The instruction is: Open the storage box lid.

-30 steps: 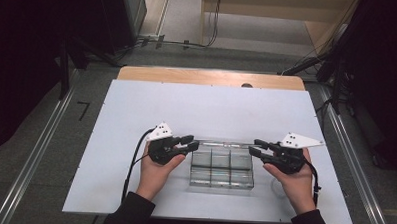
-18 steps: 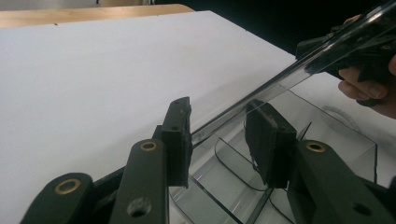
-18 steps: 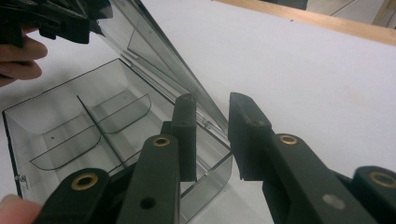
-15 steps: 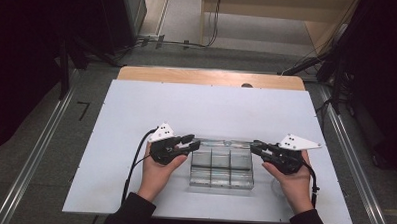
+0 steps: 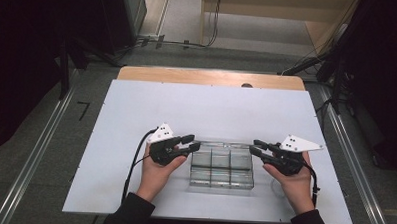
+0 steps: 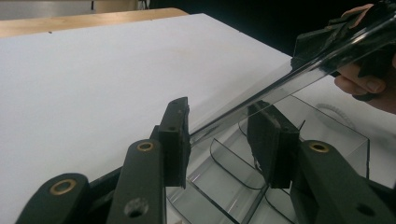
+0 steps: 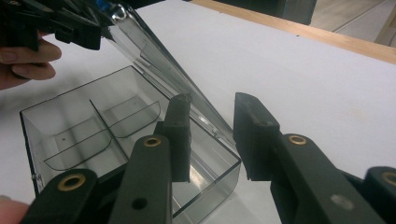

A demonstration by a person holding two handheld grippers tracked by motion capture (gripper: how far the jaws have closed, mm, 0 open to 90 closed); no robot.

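A clear plastic compartment box sits on the white table near its front edge, with its hinged lid lifted. My left gripper is at the lid's left end and my right gripper at its right end. In the left gripper view the lid runs between the parted jaws of my gripper, close to the left-hand pad. In the right gripper view the lid ends beside the left-hand pad of my gripper. Its jaws have just been opening, with the lid's corner between them.
The white tabletop spreads wide behind and to both sides of the box. A wooden strip borders its far edge. The box's compartments hold nothing. Dark equipment and cables stand on the floor beyond the table.
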